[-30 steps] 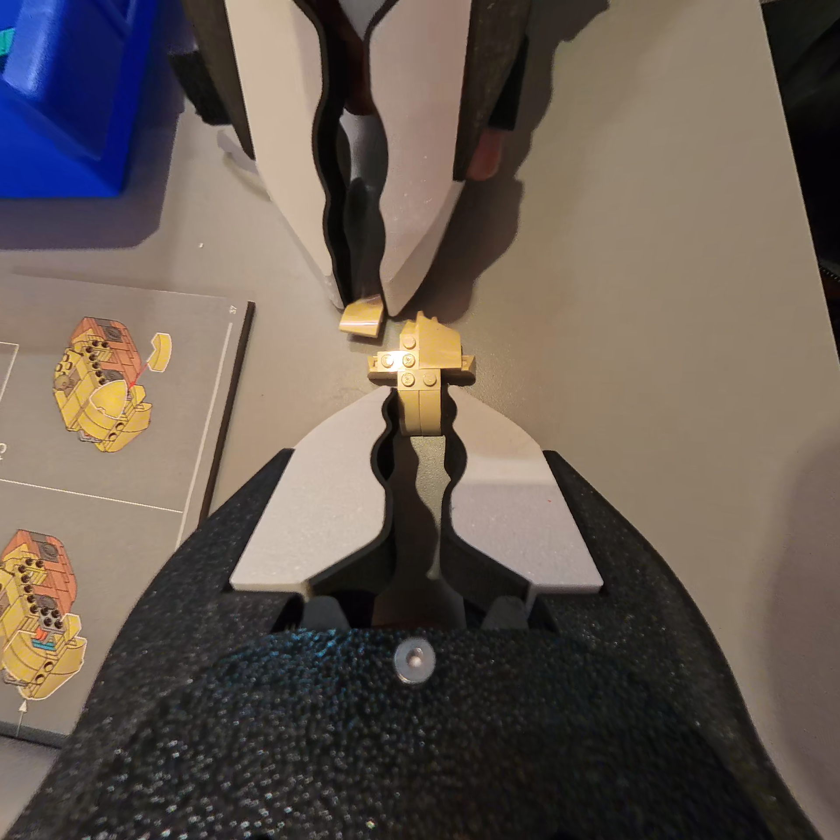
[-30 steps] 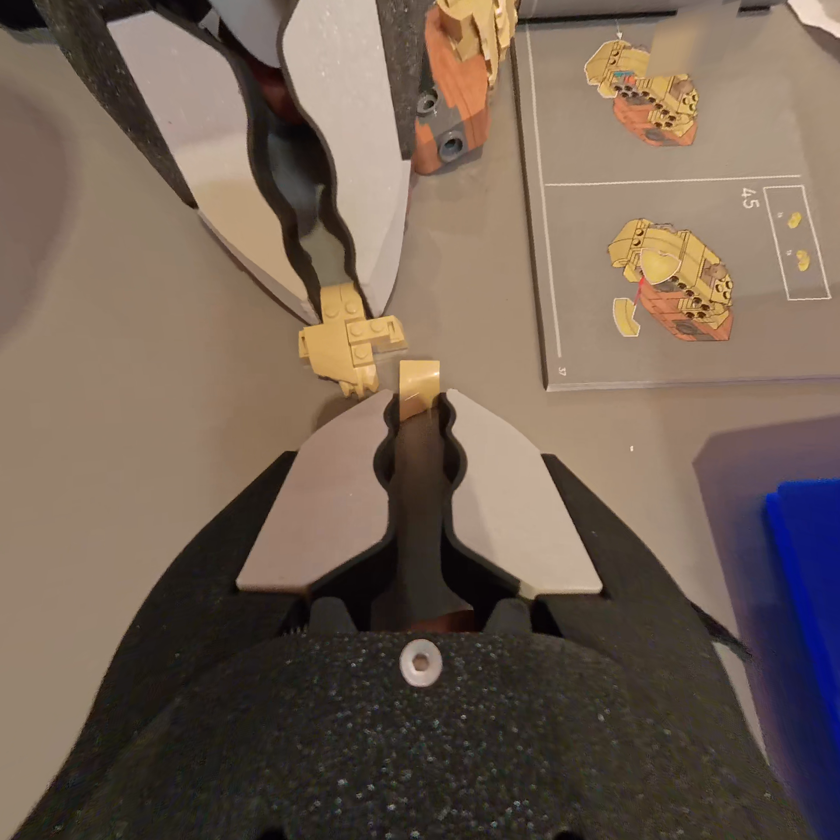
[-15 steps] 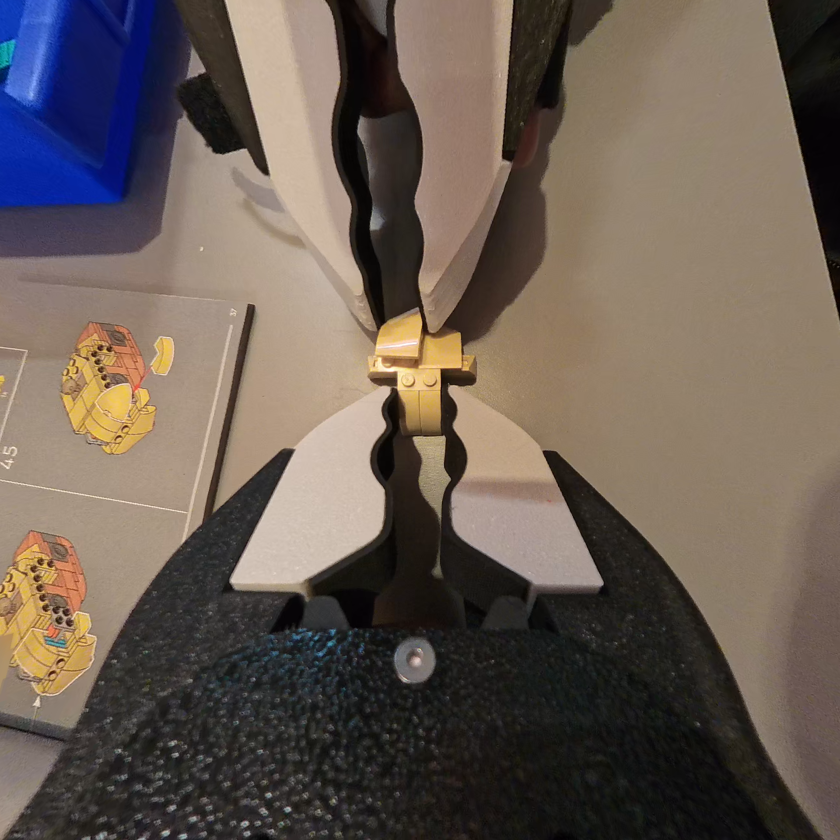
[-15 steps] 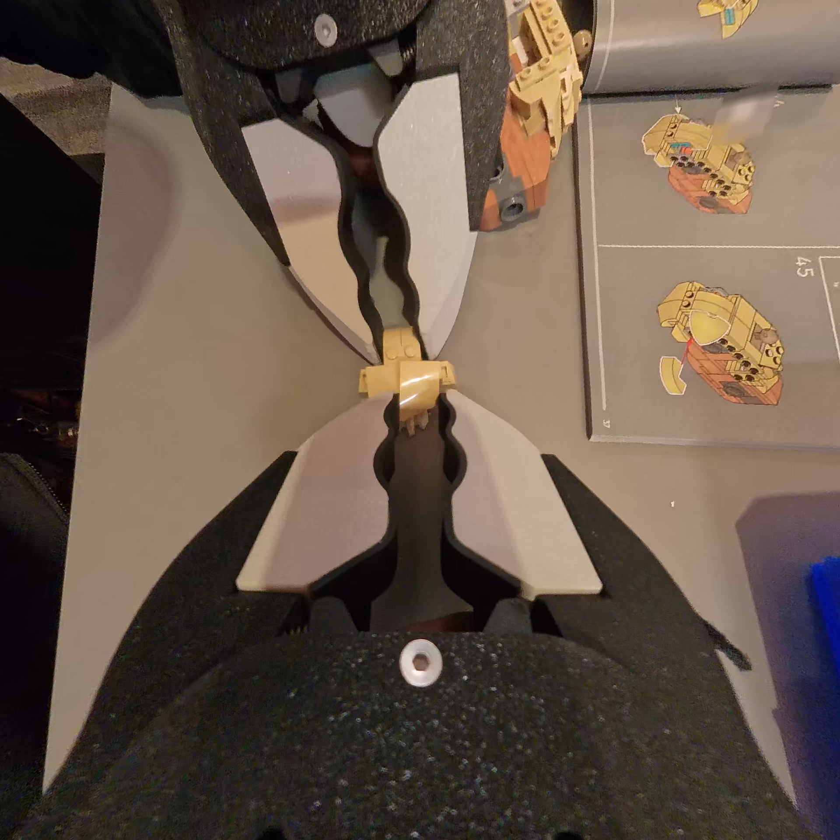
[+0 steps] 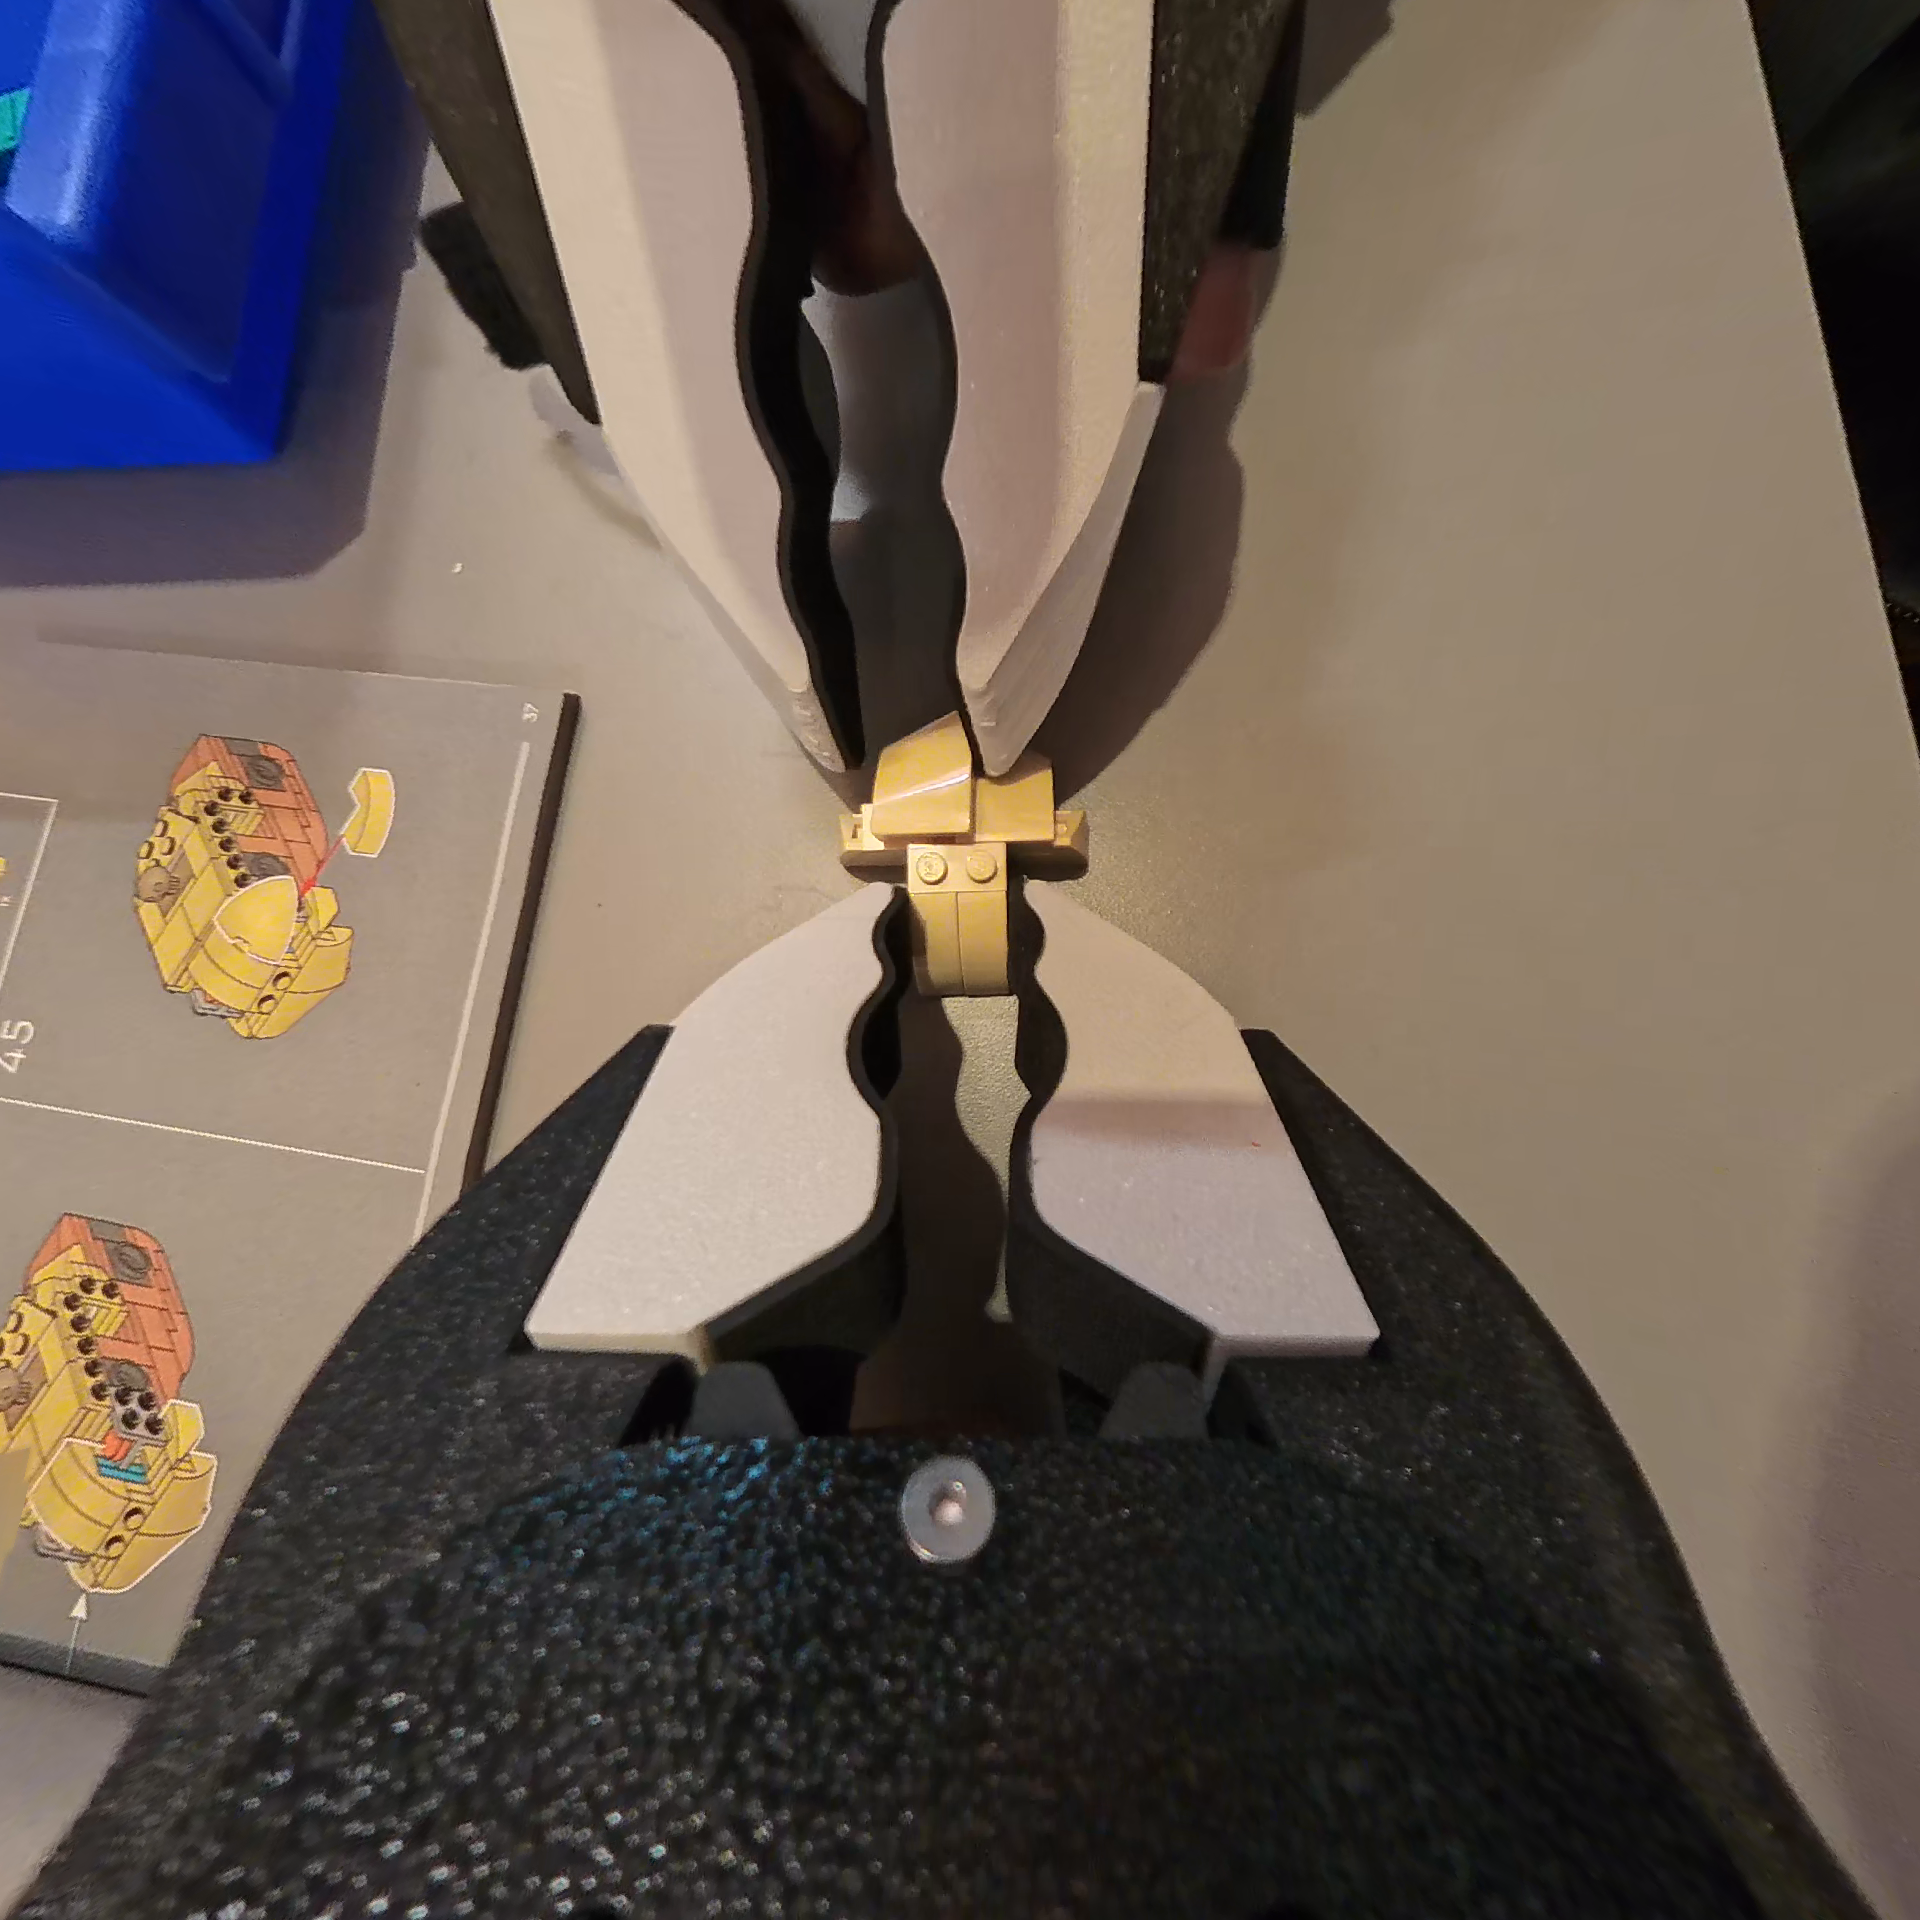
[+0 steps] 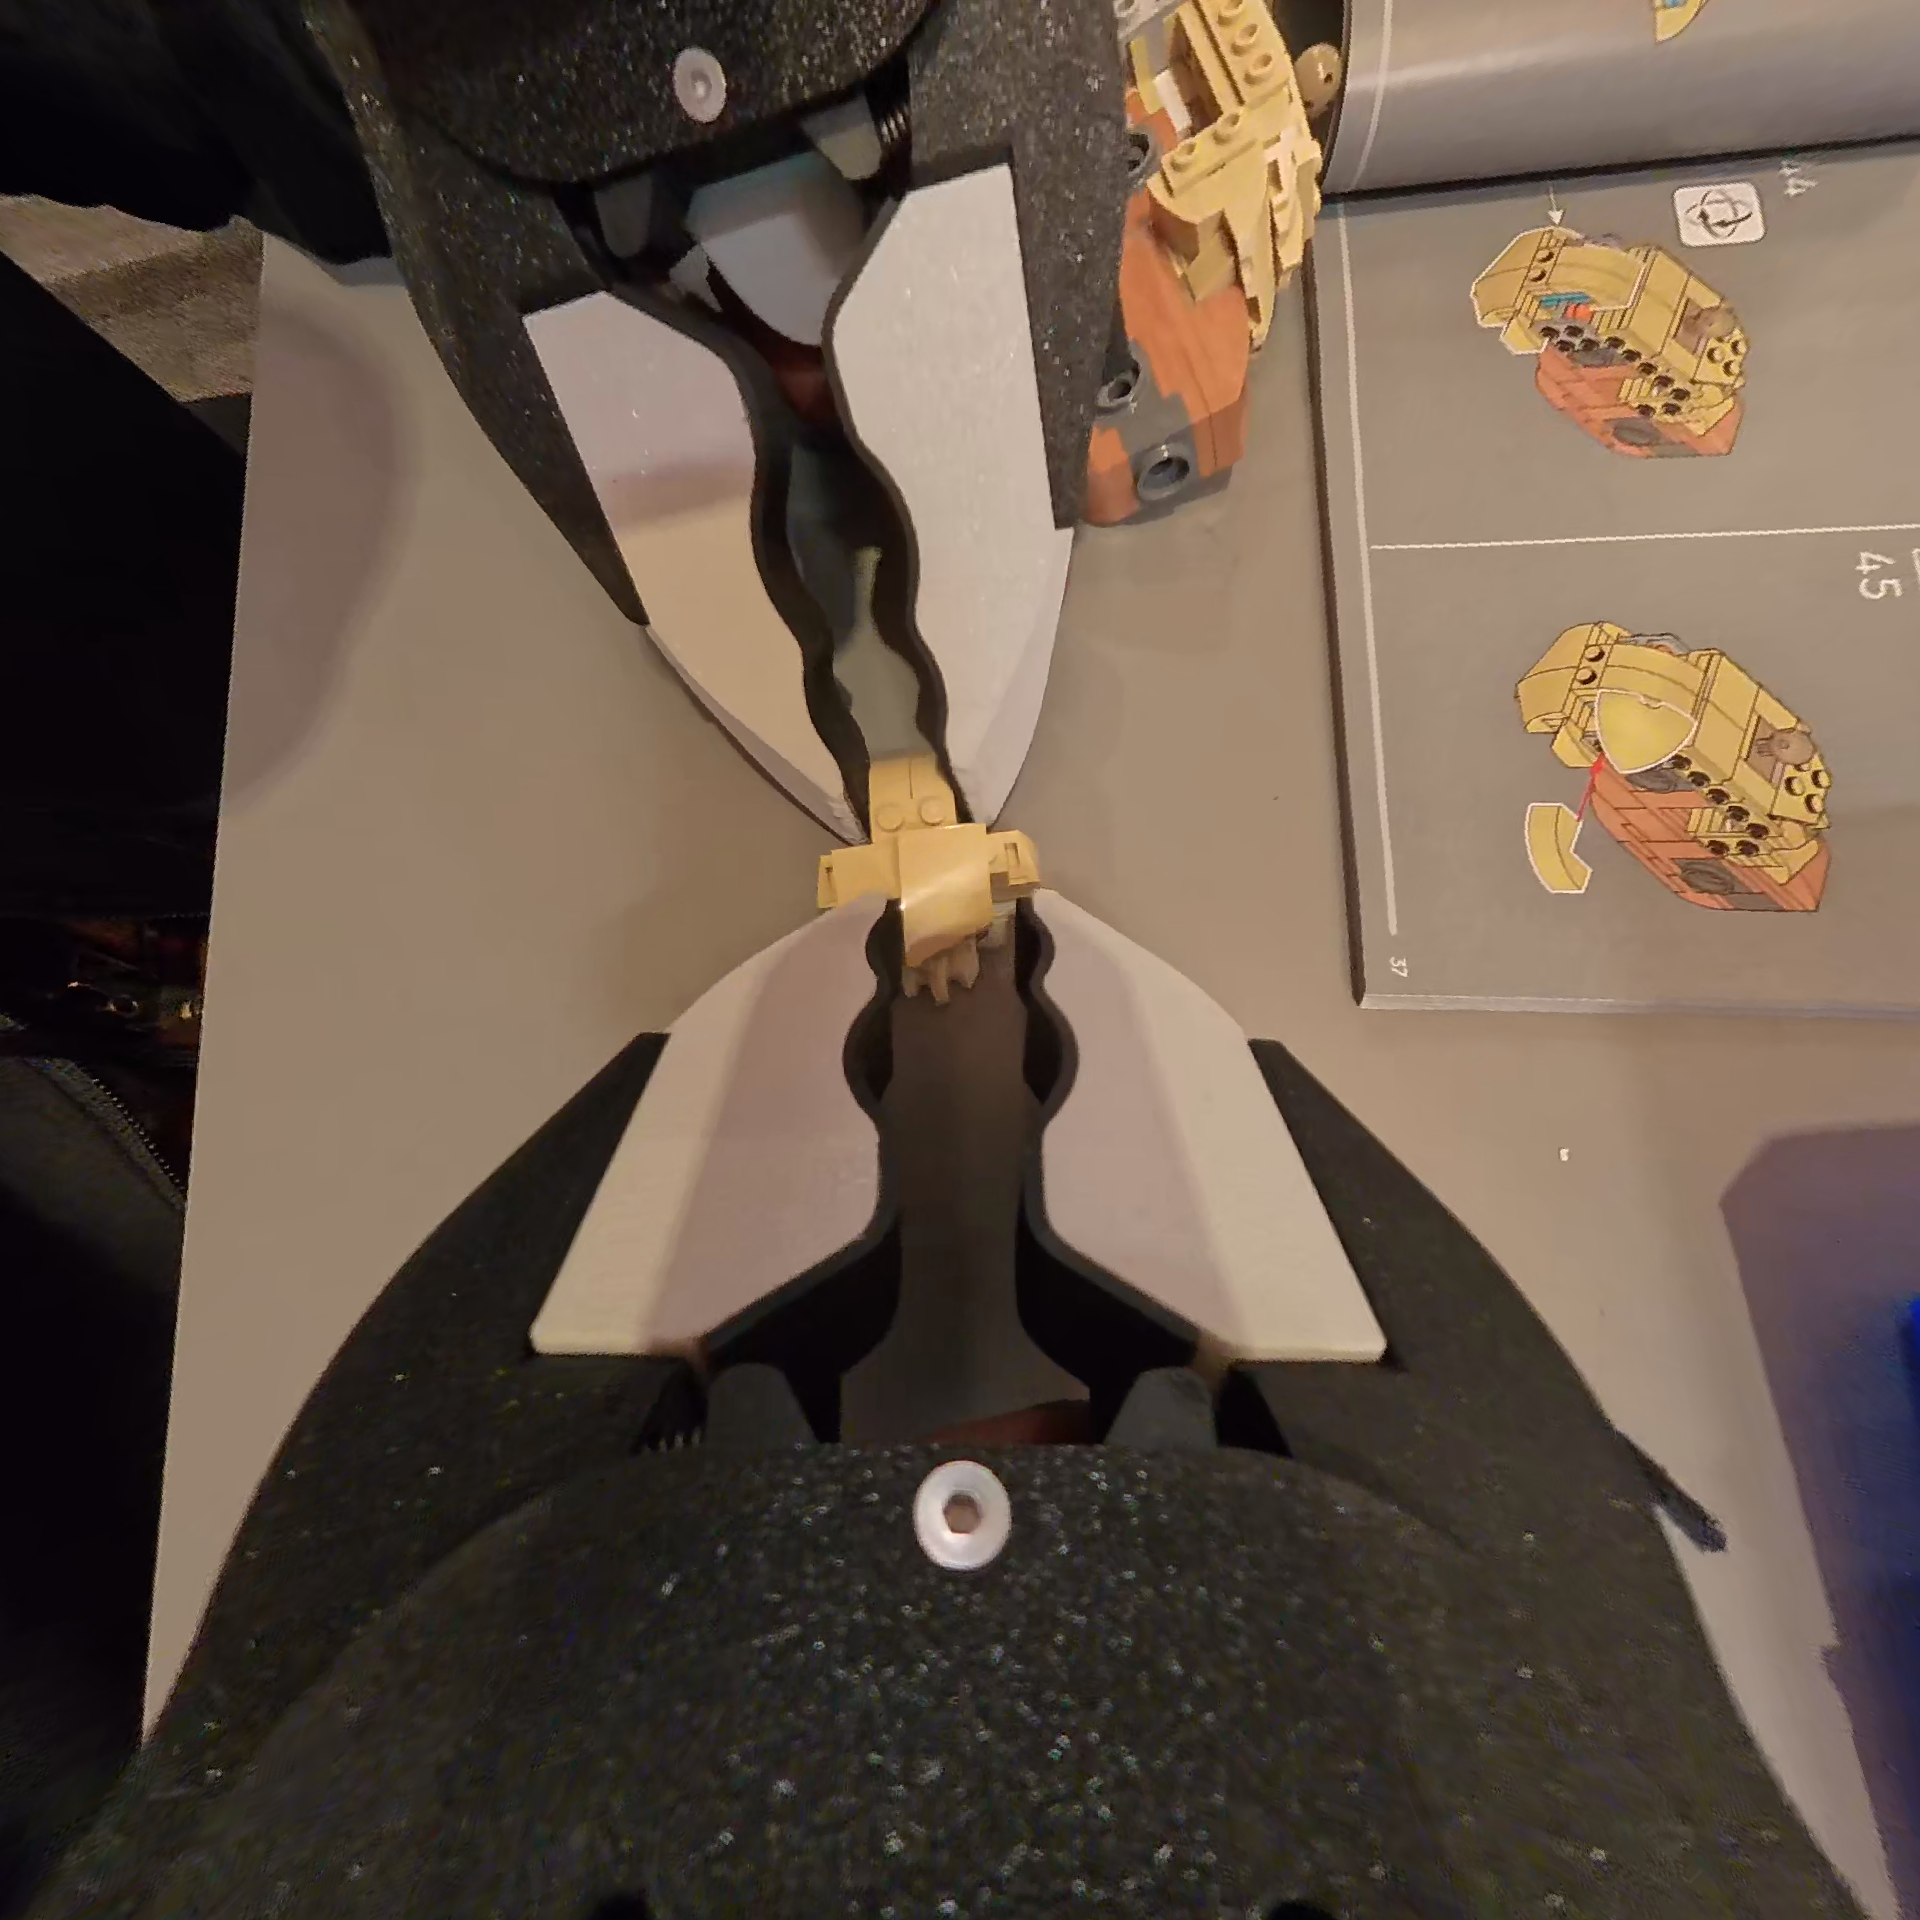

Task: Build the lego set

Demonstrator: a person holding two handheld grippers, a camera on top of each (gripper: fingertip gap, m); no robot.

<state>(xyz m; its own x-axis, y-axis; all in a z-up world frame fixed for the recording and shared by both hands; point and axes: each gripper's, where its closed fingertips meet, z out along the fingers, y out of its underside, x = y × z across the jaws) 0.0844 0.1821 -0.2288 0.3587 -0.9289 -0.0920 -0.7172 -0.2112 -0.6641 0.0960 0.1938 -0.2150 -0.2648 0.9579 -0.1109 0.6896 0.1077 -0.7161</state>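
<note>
Slope (image 5: 920, 805) now seated on tan assembly (image 5: 961, 914), pinched by left gripper (image 5: 961, 935); right gripper (image 6: 951, 935) loosening around slope. Only the right view shows brown model (image 6: 1174, 416); booklet (image 5: 260, 1039) beside.

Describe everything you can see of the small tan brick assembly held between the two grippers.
The tan brick assembly is a small cluster of glossy plastic bricks: a crossbar plate with short ends sticking out sideways, a two-stud stem, and smooth sloped pieces on the far side. The left gripper clamps the stem, its pads pressed on both sides. The right gripper meets the sloped end; whether it grips there is unclear. The assembly looks level, above the grey table, beside the open instruction booklet.
</note>
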